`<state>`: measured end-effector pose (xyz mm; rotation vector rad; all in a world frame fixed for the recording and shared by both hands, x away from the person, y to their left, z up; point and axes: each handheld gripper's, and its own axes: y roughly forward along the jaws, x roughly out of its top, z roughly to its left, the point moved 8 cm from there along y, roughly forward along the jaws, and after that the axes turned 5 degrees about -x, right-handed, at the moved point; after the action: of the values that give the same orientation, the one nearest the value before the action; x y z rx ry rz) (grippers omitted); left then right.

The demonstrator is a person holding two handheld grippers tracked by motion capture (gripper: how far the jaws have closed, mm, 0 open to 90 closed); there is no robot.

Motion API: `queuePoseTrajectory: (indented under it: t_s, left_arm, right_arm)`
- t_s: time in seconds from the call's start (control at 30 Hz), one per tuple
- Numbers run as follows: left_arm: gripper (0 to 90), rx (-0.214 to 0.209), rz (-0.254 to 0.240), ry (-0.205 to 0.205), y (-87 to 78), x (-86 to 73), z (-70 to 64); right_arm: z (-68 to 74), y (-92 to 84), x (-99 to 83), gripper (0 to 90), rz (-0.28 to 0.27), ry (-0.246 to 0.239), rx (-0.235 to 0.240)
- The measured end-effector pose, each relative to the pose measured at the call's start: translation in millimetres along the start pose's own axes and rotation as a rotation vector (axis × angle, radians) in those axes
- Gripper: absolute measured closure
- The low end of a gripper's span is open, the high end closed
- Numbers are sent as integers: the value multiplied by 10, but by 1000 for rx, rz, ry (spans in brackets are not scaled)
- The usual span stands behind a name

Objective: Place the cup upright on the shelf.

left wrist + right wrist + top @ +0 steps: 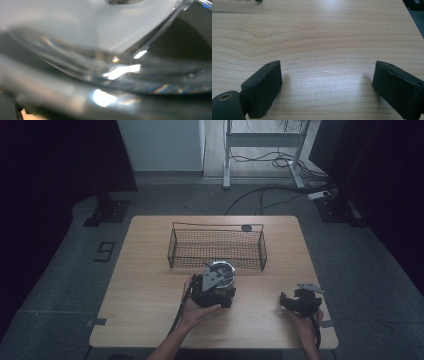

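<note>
- Left tongs (pixel 216 279): clamped on a clear, round glass-like container with a shiny rim (pixel 221 271), held above the counter's middle; same container (pixel 105 47) pressed close and blurred in the left gripper view, exact kind unclear.
- Black wire-mesh basket, oblong (pixel 218 249): toward the counter's far edge, long axis parallel to that edge, near wall just beyond the container.
- Key relation: basket directly ahead of the left tongs, nearer that hand.
- Right tongs (pixel 292 301): apart, empty (pixel 325 82), low over the light wooden counter (pixel 145 285) near its near right corner.
</note>
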<state>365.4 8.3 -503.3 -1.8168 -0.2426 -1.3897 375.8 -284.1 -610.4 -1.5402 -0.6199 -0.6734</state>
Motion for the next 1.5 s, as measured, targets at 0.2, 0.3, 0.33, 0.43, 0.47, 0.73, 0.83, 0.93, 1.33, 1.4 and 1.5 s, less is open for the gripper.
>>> queuePoseTrajectory:
  t_s: [0.2, 0.3, 0.33, 0.43, 0.47, 0.73, 0.83, 0.93, 1.33, 1.4, 1.5]
  left_arm:
    - [37, -9, -10, -26, -53, 48, 148]
    - [37, -18, -10, -31, -66, 63, 184]
    - [37, -26, -7, -37, -69, 68, 201]
    - [37, -32, -3, -40, -77, 91, 280]
    - [37, -26, -4, -40, -81, 100, 307]
    - [37, -21, -15, -46, -116, 152, 436]
    - [37, -17, -15, -31, -122, 170, 466]
    - [38, -20, -17, -27, -128, 189, 484]
    - [38, -32, -33, -28, -140, 339, 588]
    - [38, -36, -37, -33, -142, 366, 598]
    - [38, -38, -38, -36, -145, 399, 611]
  right_arm:
    - [-1, 0, 0, 89, 0, 0, -1]
    - [-1, 0, 0, 89, 0, 0, -1]
    - [-1, 0, 0, 89, 0, 0, -1]
    - [-1, 0, 0, 90, 0, 1, -1]
    - [-1, 0, 0, 90, -1, 1, -1]
    - [-1, -1, 0, 91, -1, 1, -1]
    - [-2, -1, 0, 92, -1, 1, -2]
    - [-2, -1, 1, 93, -1, 1, -2]
    - [-2, -1, 1, 95, -2, 4, -3]
    - [-3, -1, 1, 95, -2, 3, -4]
    - [-4, -1, 2, 96, -3, 3, -4]
